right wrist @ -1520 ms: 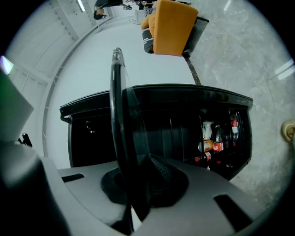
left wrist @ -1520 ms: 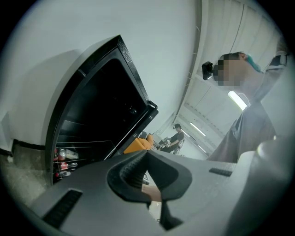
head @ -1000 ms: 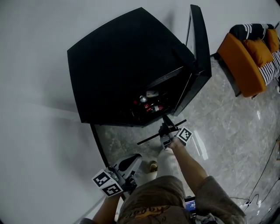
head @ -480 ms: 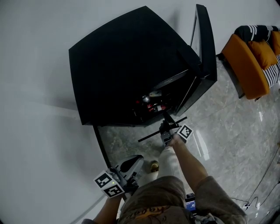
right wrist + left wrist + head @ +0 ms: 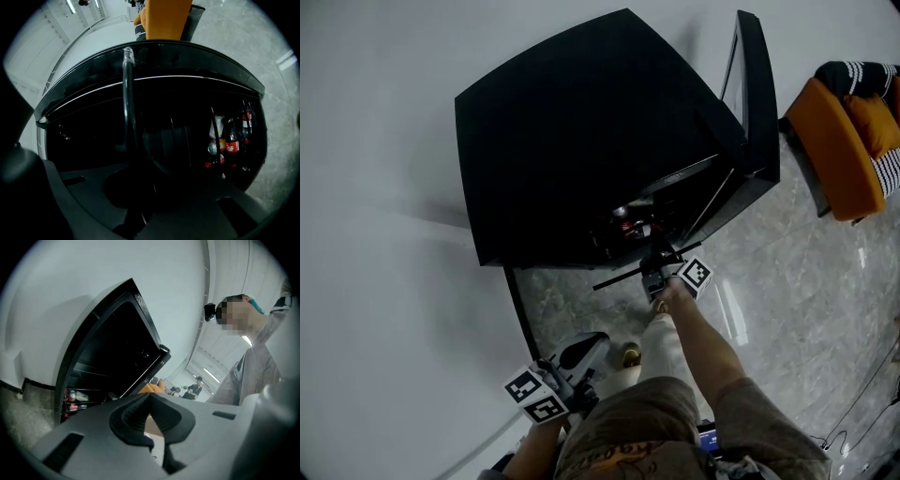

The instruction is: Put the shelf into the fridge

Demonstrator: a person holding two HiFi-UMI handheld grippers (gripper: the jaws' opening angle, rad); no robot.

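Left gripper (image 5: 150, 403) first: it's hanging low by the person's hip, fingers pressed together with nothing between them. My guess is it's just parked out of the way, since this looks like a one-hand job.

The black fridge (image 5: 572, 141) sits ahead of those fingers, with its opening facing the person.

The right gripper (image 5: 657, 266) is stretched out to the fridge mouth, fingers clamped narrow on the near rim of the shelf (image 5: 619, 277). It's a thin dark frame poking out to both sides of the fingers. I'd guess it's held by that edge so the far side goes in first. It's right at the opening and doesn't look seated yet.

Beyond the fingers and a bit right, bottles (image 5: 232, 145) stand low inside. They've got red labels with white script that's too small to read.

The door (image 5: 755, 103) is swung open further right, so the way in is clear.
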